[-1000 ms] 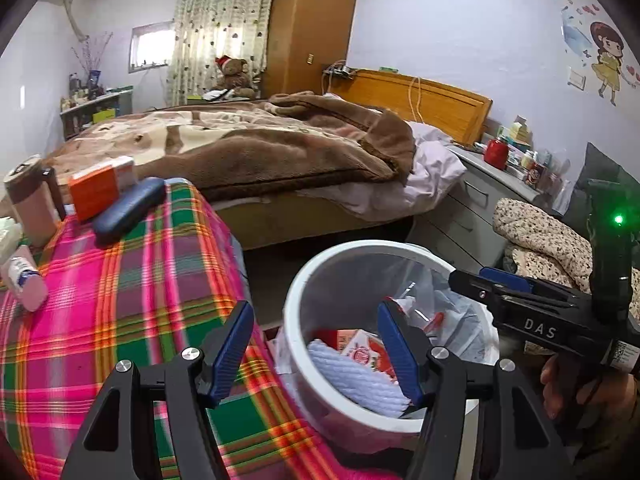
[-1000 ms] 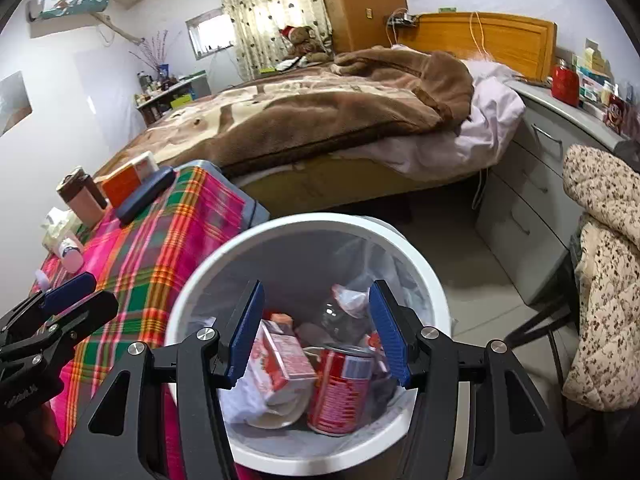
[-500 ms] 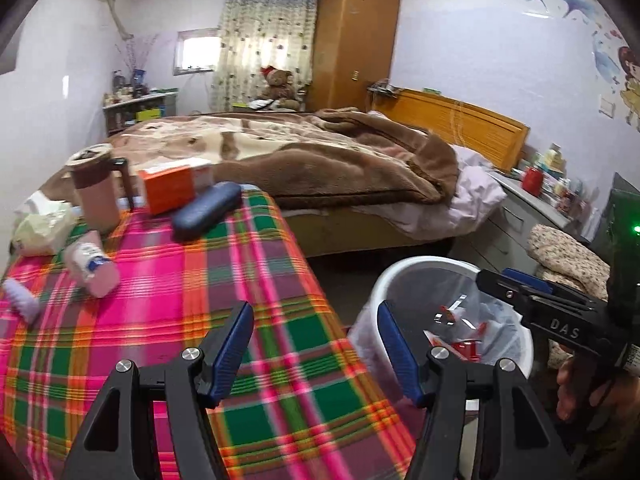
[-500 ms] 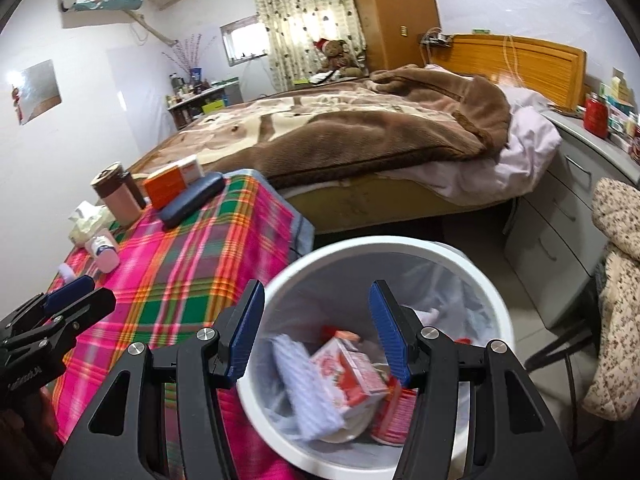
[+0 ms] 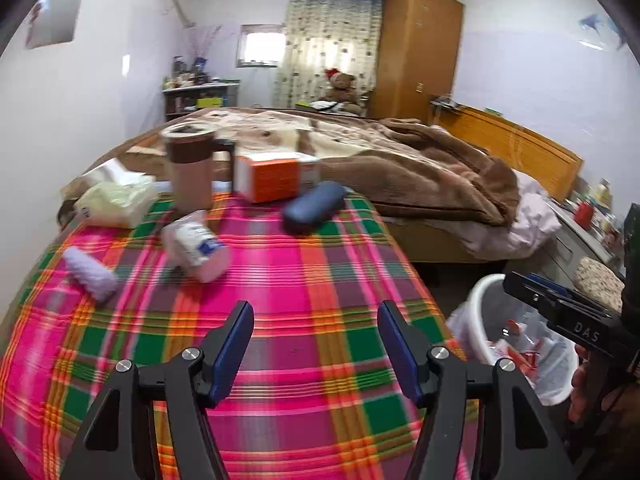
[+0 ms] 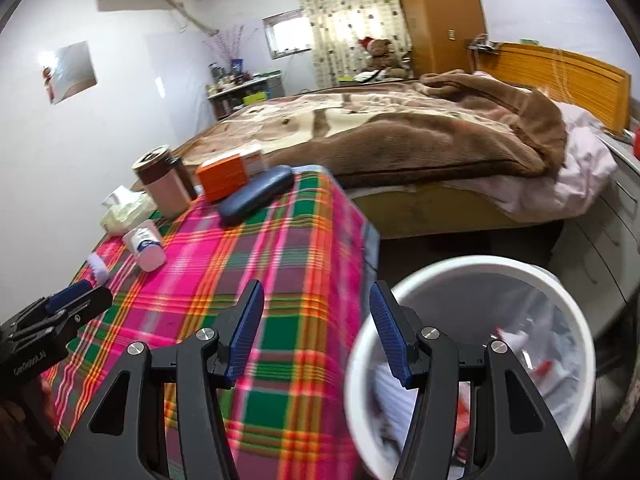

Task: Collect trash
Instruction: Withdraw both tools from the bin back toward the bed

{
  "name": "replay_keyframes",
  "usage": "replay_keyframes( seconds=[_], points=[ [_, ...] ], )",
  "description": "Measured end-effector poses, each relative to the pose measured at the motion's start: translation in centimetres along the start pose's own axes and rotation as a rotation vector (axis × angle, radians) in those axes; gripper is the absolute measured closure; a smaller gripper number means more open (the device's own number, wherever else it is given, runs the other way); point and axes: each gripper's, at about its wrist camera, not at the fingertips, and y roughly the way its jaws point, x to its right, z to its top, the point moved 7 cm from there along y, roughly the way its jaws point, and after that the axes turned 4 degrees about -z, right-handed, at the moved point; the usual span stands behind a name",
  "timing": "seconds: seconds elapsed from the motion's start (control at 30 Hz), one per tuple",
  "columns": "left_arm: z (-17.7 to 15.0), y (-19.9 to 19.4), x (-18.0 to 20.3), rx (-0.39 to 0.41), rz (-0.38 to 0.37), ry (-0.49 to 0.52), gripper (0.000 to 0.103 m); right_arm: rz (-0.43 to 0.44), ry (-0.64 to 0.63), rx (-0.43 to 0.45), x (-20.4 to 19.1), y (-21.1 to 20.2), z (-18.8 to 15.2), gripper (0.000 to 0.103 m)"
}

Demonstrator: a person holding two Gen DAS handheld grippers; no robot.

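Left gripper: jaws spread wide, nothing between the blue pads, hovering over the near part of the plaid tablecloth. Right gripper: jaws likewise spread and empty, left finger over the cloth edge, right finger over the rim of the white trash bin.

Trash bin sits off the table's right side, below table level, directly under and right of the right gripper. Clear liner inside; red-and-white wrappers and pale crumpled material visible, blurred. From the left wrist view the bin lies to the right of the left gripper, partly hidden by the right gripper's body.

Ahead of the left gripper, on the cloth:
- white bottle with blue label, lying on its side, ahead and left
- small lavender roll, lying further left, apart from the bottle
- pale yellow tissue pack, far left
- brown lidded mug, upright, far edge
- orange box, just right of the mug
- dark blue case, in front of the box, close to touching it

Beyond the table: bed with brown blanket, wooden wardrobe, teddy bear by the curtain.
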Motion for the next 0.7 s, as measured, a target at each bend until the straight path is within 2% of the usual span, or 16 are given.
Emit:
replay_keyframes(
  seconds=[0.47,0.7],
  points=[
    [0.6,-0.7,-13.2,0.003,0.145,-0.184,0.039,0.102,-0.107,-0.058,-7.5,4.0,0.9,0.044],
    [0.9,-0.1,-18.5,-0.015,0.217,-0.225,0.039,0.159,-0.152,-0.112,-11.1,6.8,1.0,0.044]
  ],
)
